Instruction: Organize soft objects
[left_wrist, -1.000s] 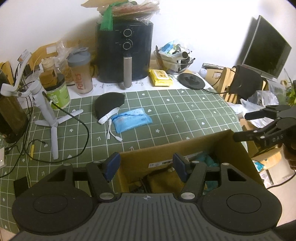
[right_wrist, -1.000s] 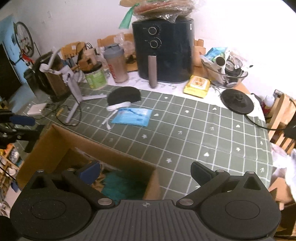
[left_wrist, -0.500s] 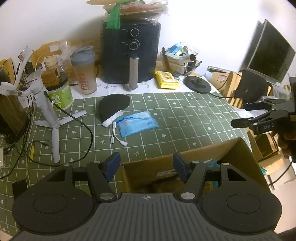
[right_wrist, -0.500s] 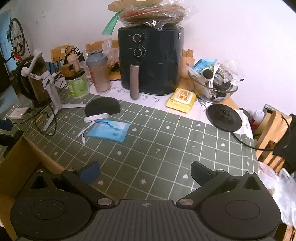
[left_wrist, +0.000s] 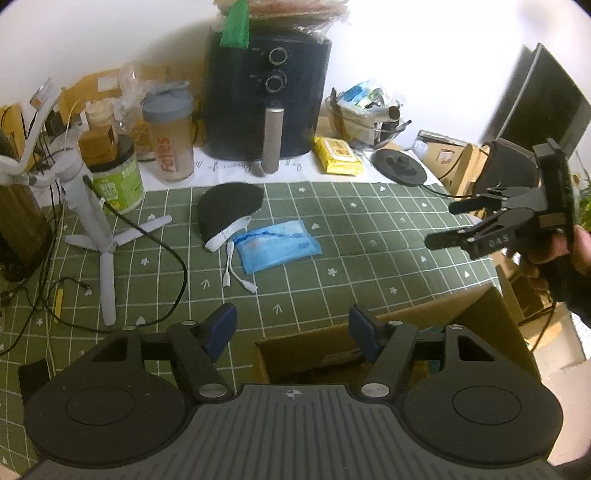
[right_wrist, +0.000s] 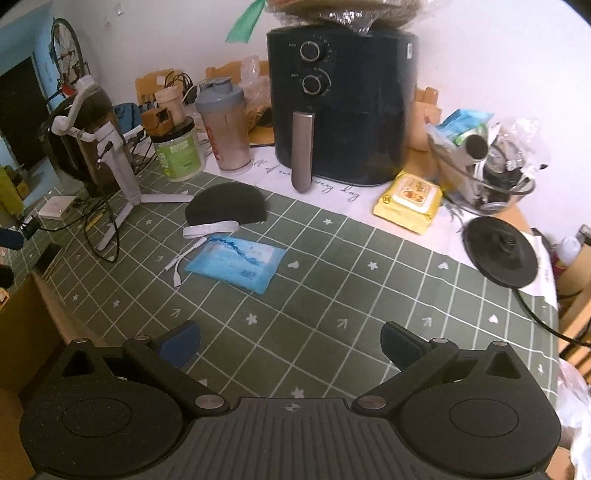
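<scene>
Lying flat on the green desk (right_wrist: 369, 295) is a soft blue pack (right_wrist: 236, 264), and it is touching a white cord (right_wrist: 181, 260) on its left side. Just behind it, a black cap (right_wrist: 225, 208) with a white band is sitting near the big black air fryer (right_wrist: 343, 110). Both soft things are waiting out in the open, well apart from the brown box (left_wrist: 388, 343) at the near edge of the desk.

The right gripper (right_wrist: 290, 339) is hanging over the desk with its jaws spread wide and nothing in them. The left gripper (left_wrist: 291, 325) is hanging by the box, and its jaws are also spread and holding nothing.

A grab at the blue pack could be catching the white cord too, because the two are touching. Then the cord might be dragged along into the box. The pack also looks slippery, so a grab at its thin edge might be letting it slide out.

Open green squares are lying in front of the pack and to its right, so that side is giving good room to come in. The left side is looking crowded, with a white stand (left_wrist: 99, 229) and black wires (left_wrist: 162, 251) lying close by.
</scene>
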